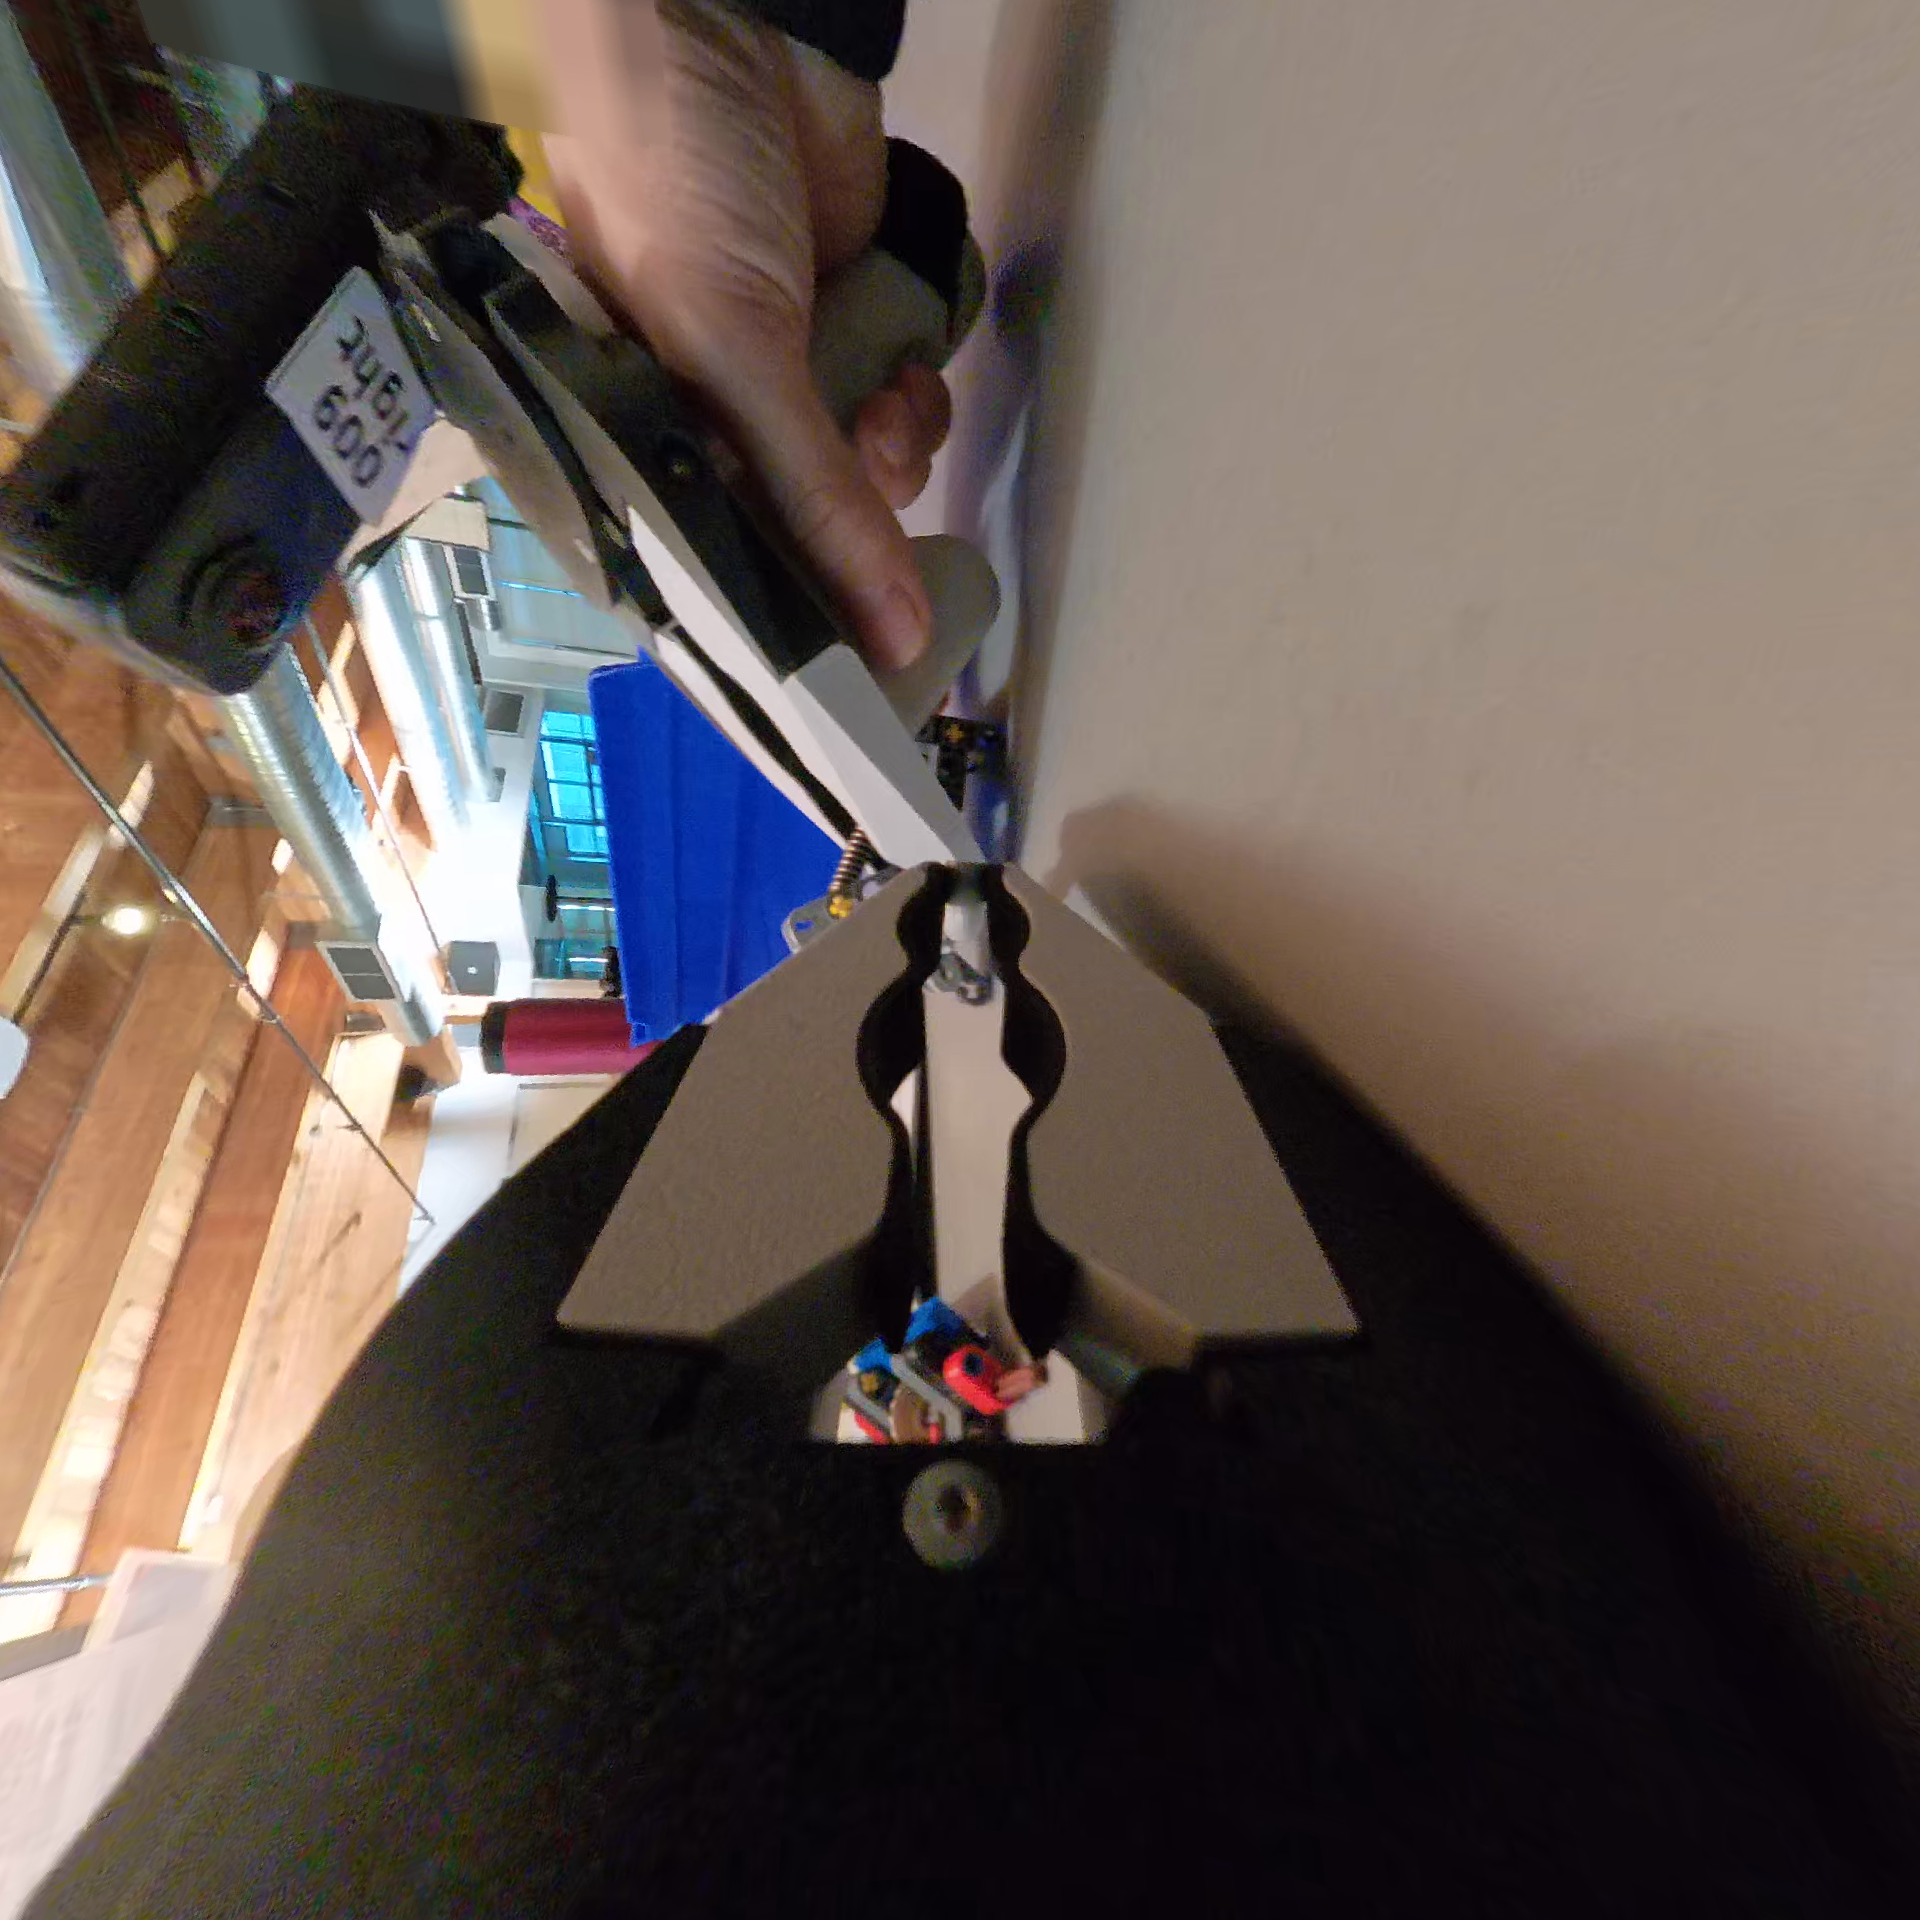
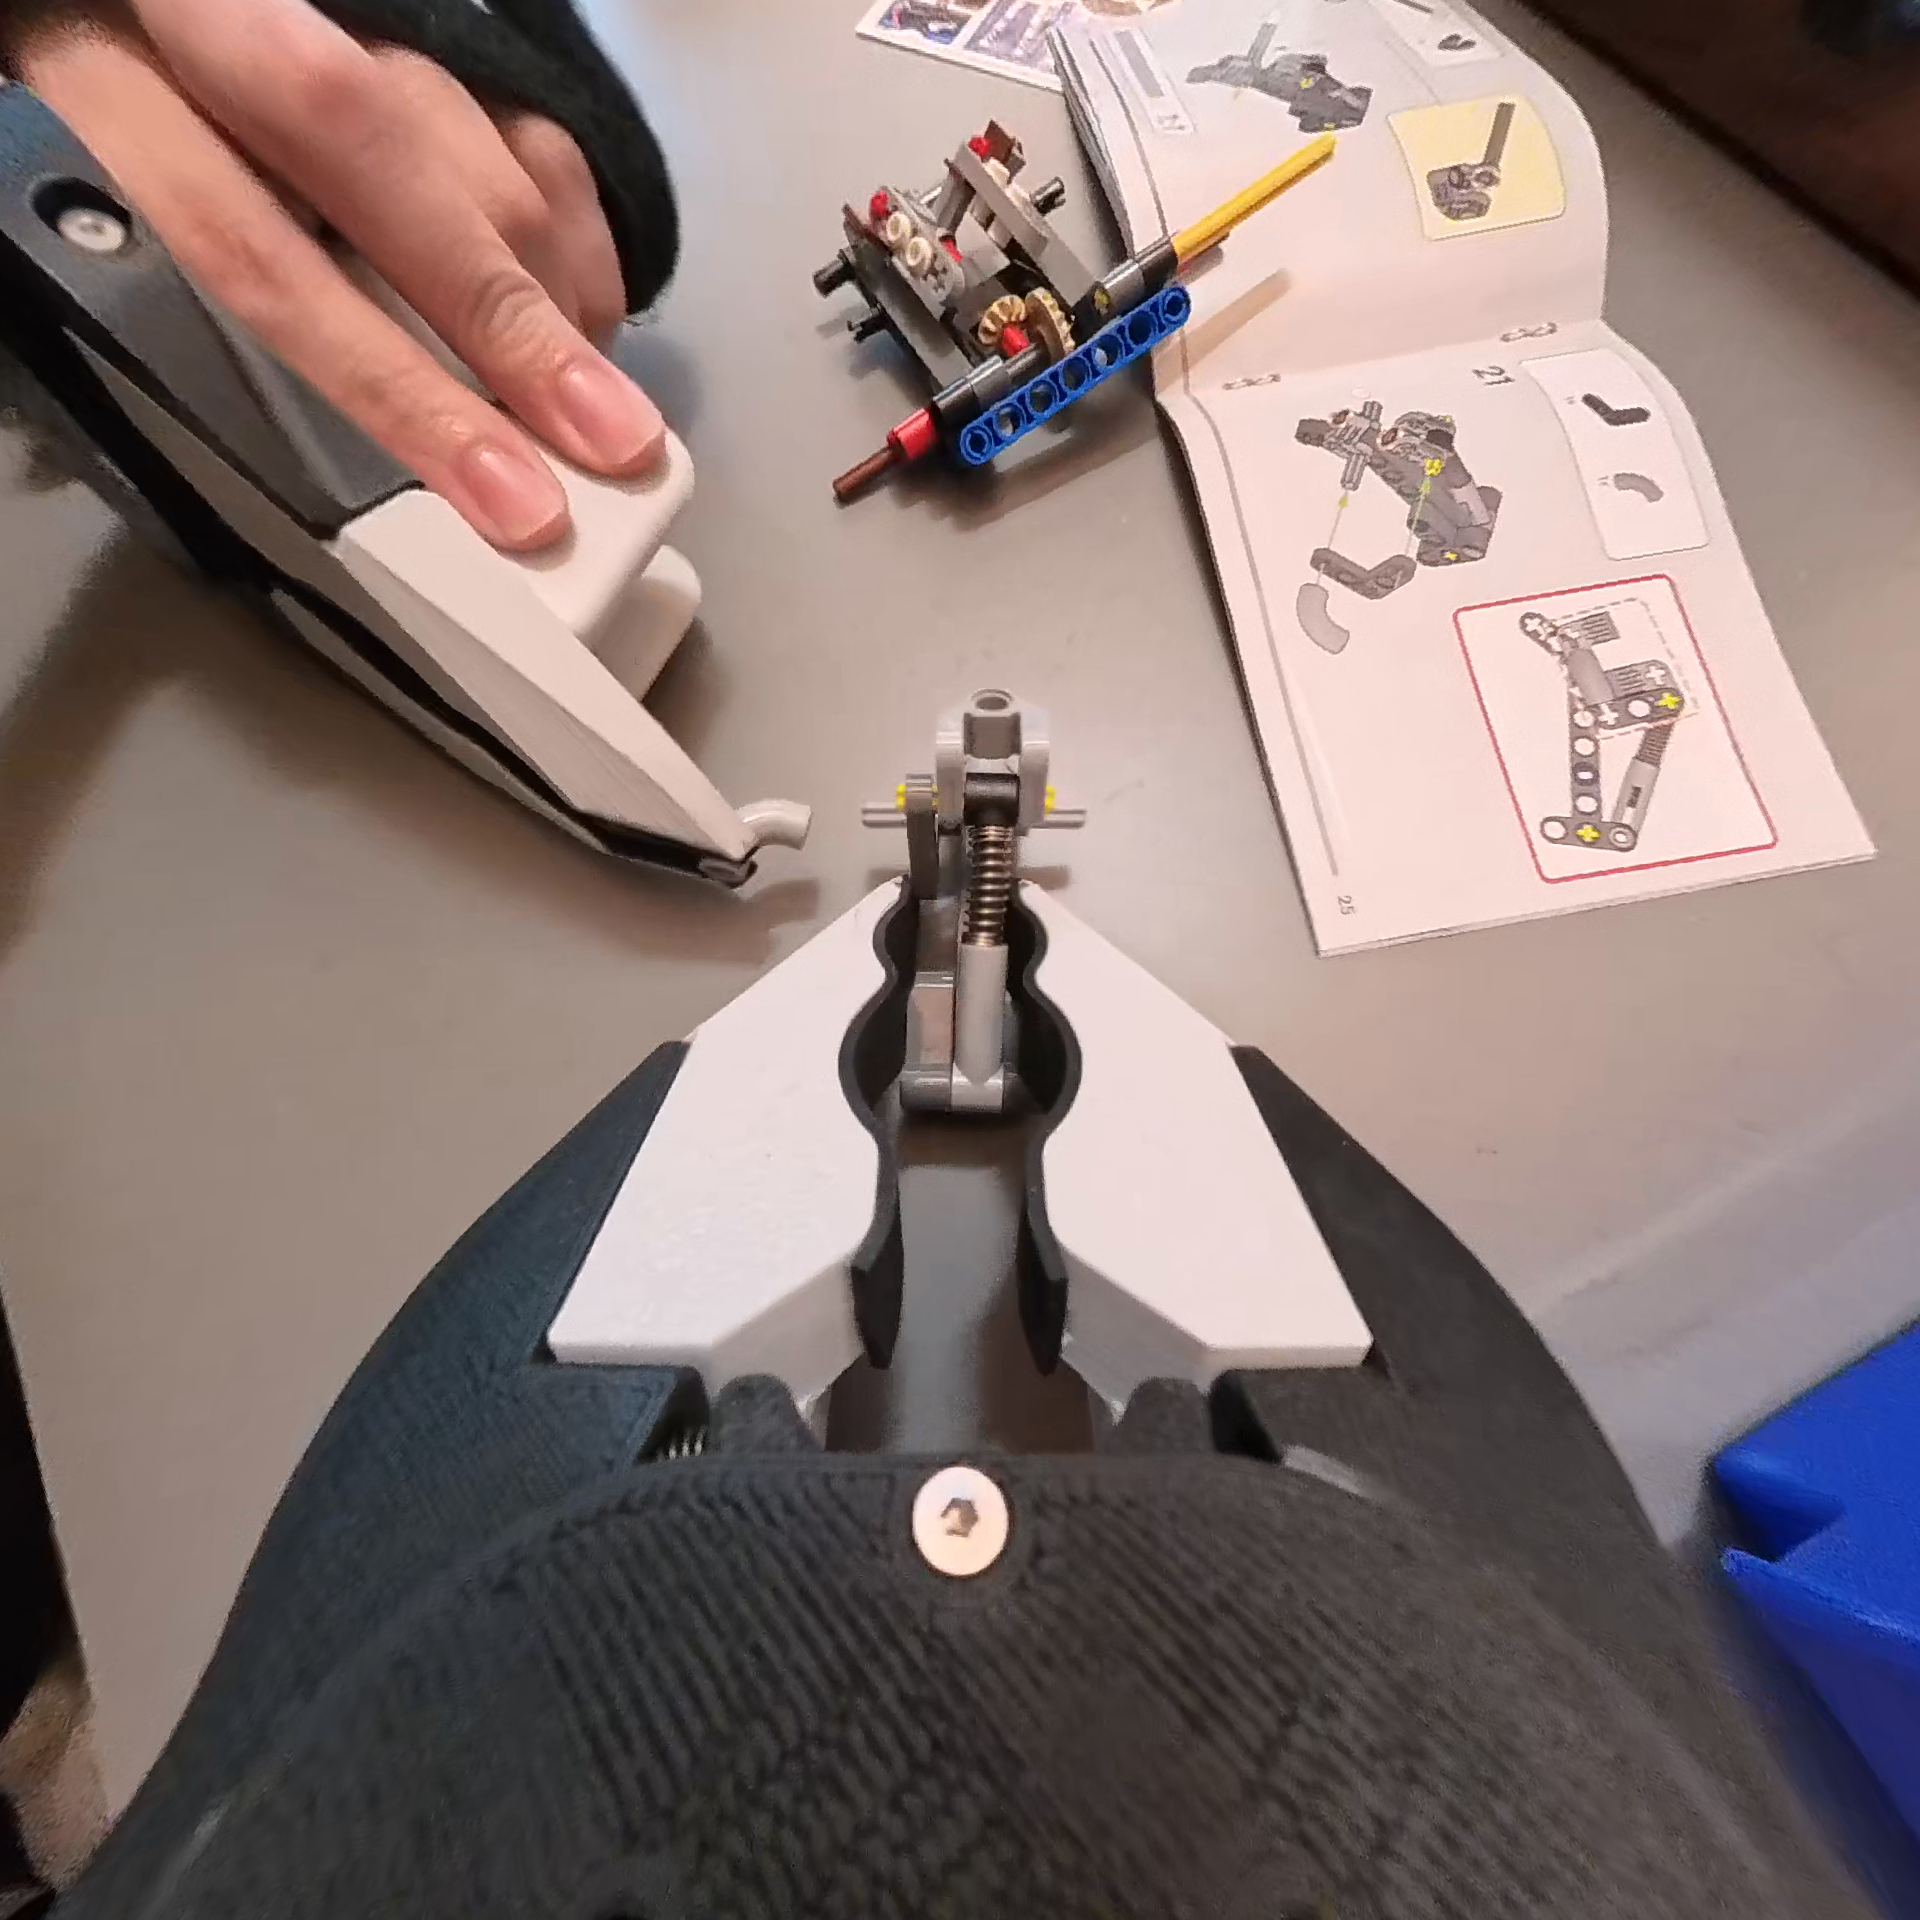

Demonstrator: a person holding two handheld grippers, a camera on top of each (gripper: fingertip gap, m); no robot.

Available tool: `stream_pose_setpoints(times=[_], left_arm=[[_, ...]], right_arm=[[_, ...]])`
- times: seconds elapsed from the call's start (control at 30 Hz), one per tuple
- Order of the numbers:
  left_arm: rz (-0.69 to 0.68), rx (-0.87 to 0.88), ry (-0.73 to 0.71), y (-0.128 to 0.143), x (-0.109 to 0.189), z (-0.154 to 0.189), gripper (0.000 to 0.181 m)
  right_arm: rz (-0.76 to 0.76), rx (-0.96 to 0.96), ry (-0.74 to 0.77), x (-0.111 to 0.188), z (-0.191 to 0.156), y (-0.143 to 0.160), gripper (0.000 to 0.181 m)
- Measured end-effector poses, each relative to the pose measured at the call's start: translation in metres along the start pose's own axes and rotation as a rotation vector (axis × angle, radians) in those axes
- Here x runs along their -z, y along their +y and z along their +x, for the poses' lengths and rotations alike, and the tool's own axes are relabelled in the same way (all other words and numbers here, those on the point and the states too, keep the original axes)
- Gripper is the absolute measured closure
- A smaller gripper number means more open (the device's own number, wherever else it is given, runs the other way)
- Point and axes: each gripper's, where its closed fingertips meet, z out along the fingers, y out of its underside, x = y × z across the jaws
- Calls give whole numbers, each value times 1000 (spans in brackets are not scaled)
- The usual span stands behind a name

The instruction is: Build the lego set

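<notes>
In the left wrist view the camera is rolled onto its side, so the pale grey table [image 1: 1455, 520] runs up the right half of the picture. The left gripper [image 1: 966, 883] has its two white fingers pressed together on a small curved light-grey Lego piece [image 1: 961, 920] at the very tips. Straight ahead the right gripper [image 1: 914, 831], held by a hand [image 1: 748, 260], reaches in with its tips almost meeting the left one's, a coiled metal spring showing beside them. Behind stands a bright blue plastic bin [image 1: 686, 852]; its inside cannot be seen from here. In the right wrist view the right gripper [image 2: 961, 935] pinches a grey Lego shock-absorber sub-assembly with a metal spring [image 2: 971, 883] between its white fingers, the piece standing up past the tips above the grey table [image 2: 416, 1039]. To the left, near it but apart, the left gripper [image 2: 743, 847] lies low with a hand [image 2: 395, 260] on top, clamping the curved light-grey piece [image 2: 774, 821] at its tip. Farther back sits the partly built Lego model with a blue perforated beam, a yellow axle and tan gears [image 2: 997, 301], beside the open white instruction booklet [image 2: 1507, 623]. A corner of the blue bin [image 2: 1829, 1538] shows at the lower right, contents hidden.
</notes>
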Motion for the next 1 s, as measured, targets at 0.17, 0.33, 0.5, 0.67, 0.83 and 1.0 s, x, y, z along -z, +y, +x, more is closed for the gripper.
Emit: stream_pose_setpoints(times=[0.17, 0.33, 0.5, 0.67, 0.83, 1.0], left_arm=[[95, -19, -28, -8, 4, -7, 177], [49, -28, -57, -2, 3, -11, 177], [25, 39, -74, 3, 4, -18, 177], [34, 62, -71, 3, 7, -20, 177], [13, 27, -82, 3, 6, -19, 177], [13, 46, -96, 4, 7, -23, 177]], right_arm=[[15, -52, -115, 4, -12, 1, 168], [40, -71, -105, 6, -15, -2, 168], [94, -95, -30, 9, -12, -9, 168], [138, -103, 71, 13, -7, -14, 169], [175, -97, 71, 13, -10, -22, 169], [154, -82, 128, 11, -5, -19, 169]])
